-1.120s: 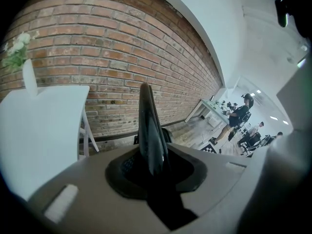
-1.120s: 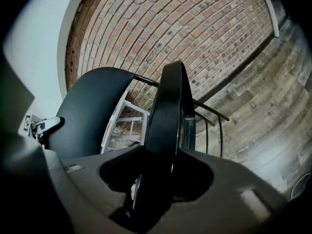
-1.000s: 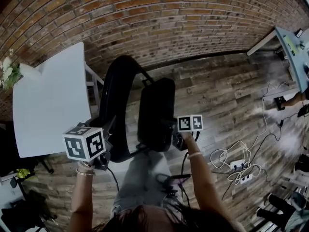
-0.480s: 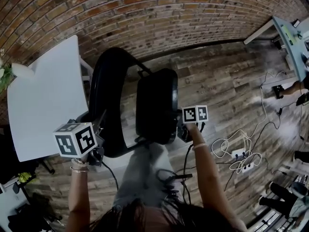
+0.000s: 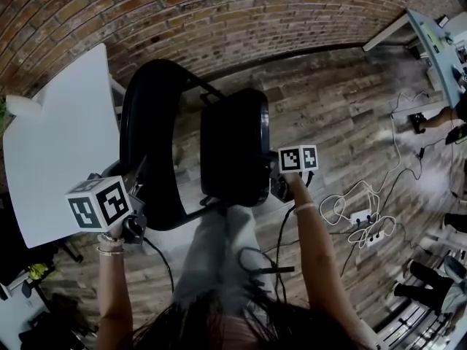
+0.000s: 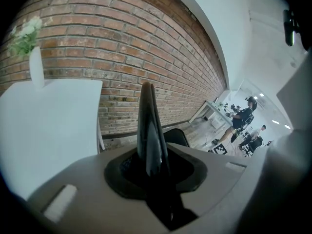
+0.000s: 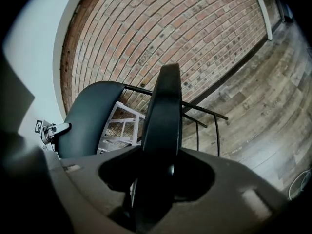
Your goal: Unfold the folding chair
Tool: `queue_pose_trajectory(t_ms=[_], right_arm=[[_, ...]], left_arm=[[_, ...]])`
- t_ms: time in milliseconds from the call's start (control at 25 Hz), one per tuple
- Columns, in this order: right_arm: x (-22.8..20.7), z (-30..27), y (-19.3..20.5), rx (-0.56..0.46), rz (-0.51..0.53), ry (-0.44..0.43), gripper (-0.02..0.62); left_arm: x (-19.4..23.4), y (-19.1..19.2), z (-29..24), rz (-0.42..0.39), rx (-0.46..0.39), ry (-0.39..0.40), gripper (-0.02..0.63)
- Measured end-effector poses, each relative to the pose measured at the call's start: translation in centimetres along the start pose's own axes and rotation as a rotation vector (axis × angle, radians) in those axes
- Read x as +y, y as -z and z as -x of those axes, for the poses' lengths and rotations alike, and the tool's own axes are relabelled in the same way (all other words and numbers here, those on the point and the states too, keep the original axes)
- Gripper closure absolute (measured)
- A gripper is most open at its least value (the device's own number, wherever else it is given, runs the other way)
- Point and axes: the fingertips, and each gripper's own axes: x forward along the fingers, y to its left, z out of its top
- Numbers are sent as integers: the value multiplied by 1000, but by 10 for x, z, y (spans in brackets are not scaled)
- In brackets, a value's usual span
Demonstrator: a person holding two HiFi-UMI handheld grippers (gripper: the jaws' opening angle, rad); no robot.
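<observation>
Black folding chair (image 5: pixel 219 166) on wood floor (image 5: pixel 343 122), half-open. Left gripper (image 5: pixel 135 199) fingers clamped on backrest (image 5: pixel 149 122), right gripper (image 5: pixel 281 188) fingers clamped on seat (image 5: pixel 237 130). Likely left: spread panels fully, seat level.

Studio-like workspace: brick wall (image 5: pixel 219 20), wood floor (image 5: pixel 343 108), cables (image 5: pixel 350 221).

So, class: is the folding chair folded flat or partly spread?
Partly spread: backrest and seat stand apart, floor showing between them. The left gripper clamps the backrest, the right gripper the seat.
</observation>
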Motion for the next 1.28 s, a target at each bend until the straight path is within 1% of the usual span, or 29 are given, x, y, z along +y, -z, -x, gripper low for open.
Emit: queue_pose_trajectory(t_ms=[360, 720, 1280], right_arm=[[-15, 6, 4, 5, -6, -10, 414], [-40, 20, 6, 6, -37, -20, 407], [-89, 38, 7, 0, -85, -54, 396]], left_arm=[[8, 8, -4, -3, 9, -5, 523], [-5, 11, -9, -10, 16, -11, 523], [-13, 20, -25, -21, 27, -30, 518]])
